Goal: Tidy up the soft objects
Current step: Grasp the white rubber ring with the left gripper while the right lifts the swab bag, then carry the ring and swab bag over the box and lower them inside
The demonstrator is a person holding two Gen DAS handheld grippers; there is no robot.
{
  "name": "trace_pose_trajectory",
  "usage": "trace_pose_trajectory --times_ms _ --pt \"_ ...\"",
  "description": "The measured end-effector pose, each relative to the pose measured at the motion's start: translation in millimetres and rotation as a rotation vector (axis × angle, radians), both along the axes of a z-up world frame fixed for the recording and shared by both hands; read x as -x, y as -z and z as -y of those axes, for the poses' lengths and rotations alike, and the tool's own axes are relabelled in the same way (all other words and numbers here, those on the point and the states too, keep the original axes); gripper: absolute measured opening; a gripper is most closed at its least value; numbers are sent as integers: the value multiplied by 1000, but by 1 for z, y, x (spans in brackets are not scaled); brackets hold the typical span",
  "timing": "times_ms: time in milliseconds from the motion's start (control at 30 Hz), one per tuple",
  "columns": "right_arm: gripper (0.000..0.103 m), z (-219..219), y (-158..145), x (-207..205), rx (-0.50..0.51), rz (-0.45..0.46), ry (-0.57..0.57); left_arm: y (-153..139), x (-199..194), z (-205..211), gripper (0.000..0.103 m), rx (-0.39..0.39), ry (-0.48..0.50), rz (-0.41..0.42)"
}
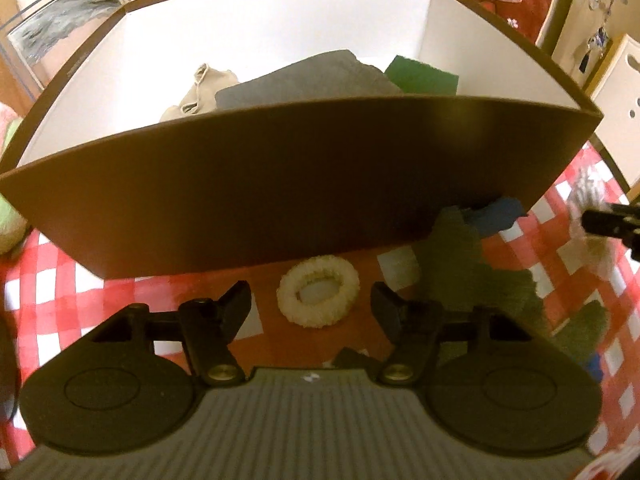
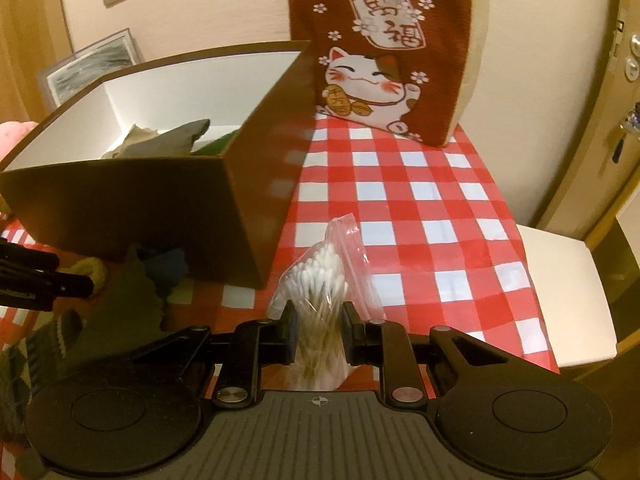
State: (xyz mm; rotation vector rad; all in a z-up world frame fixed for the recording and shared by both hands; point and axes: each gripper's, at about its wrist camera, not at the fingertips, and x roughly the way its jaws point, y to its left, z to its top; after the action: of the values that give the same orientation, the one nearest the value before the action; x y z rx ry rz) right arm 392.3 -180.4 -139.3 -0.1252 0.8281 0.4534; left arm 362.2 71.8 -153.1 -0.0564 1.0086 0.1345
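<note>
A cream fluffy scrunchie (image 1: 348,280) lies on the red-checked tablecloth just in front of the brown box (image 1: 280,184). My left gripper (image 1: 310,294) is open, one finger on each side of the scrunchie without touching it. My right gripper (image 2: 319,312) is shut on a clear bag of cotton swabs (image 2: 320,272), held to the right of the box (image 2: 120,200). Inside the box lie a beige pouch (image 1: 200,92), a grey cloth (image 1: 304,80) and a green piece (image 1: 420,76).
A dark green knit item (image 1: 460,264) and a blue soft thing (image 1: 496,216) lie by the box's near right corner. A red cat cushion (image 2: 392,52) stands at the back. A clear case (image 1: 60,28) sits behind the box. A white seat (image 2: 560,288) is beyond the table's right edge.
</note>
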Motion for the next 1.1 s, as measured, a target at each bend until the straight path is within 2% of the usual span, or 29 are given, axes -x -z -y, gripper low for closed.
trace_pose_trajectory --times_ms 200,267,300,367,433,533,1100 --pt "22 5 1 -2 -2 -14 24 9 -4 0 56 -3 0 -13" --pt "22 6 1 -1 -2 -17 28 10 -4 1 50 3 7 -11" --pt "22 6 1 -1 -2 -17 29 11 -4 1 42 11 13 -12" --pt "22 6 1 0 -4 -22 30 12 -3 2 37 27 17 -13" --pt "22 6 2 0 -6 -26 28 12 -1 2 26 45 22 -7" --pt "22 5 1 4 -8 -25 23 11 2 2 19 49 20 -4" --pt "22 7 -26 20 -42 8 -14 -40 43 -8 19 47 -23 62"
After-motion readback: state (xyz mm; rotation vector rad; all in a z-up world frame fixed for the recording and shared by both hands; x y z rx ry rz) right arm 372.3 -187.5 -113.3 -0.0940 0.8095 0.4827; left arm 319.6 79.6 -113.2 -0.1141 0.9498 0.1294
